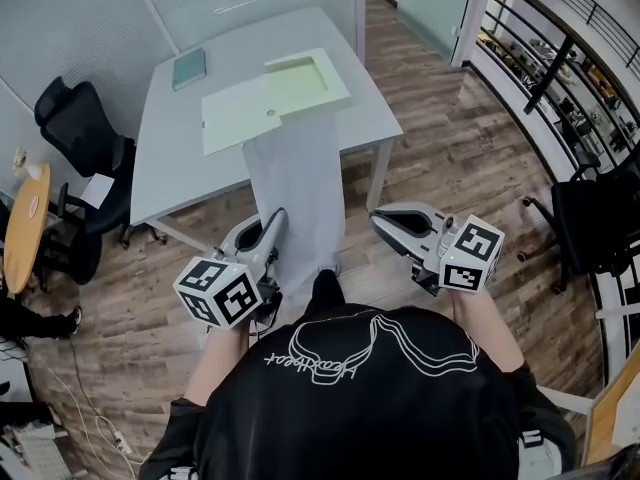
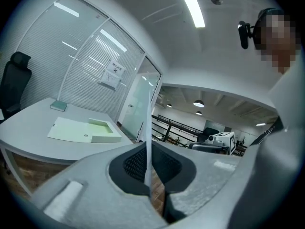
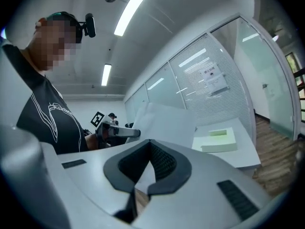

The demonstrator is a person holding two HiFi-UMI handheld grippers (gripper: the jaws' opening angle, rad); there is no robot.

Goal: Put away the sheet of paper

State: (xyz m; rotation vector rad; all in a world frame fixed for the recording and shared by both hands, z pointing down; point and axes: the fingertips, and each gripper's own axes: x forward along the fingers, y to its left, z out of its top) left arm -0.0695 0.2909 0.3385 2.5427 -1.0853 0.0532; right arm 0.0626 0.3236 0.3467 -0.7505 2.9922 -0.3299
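A white sheet of paper is held in the air in front of the person, short of the table. My left gripper is shut on its left edge. In the left gripper view the paper stands edge-on, pinched between the dark pads. My right gripper hangs to the right of the sheet, apart from it, with its jaws together and nothing in them. The right gripper view shows the paper beyond my right gripper. A pale green box folder lies open on the table.
The grey table stands ahead, with a small green book at its far left. Black office chairs stand left of it, another chair and a railing to the right. Glass partition walls lie behind, wooden floor below.
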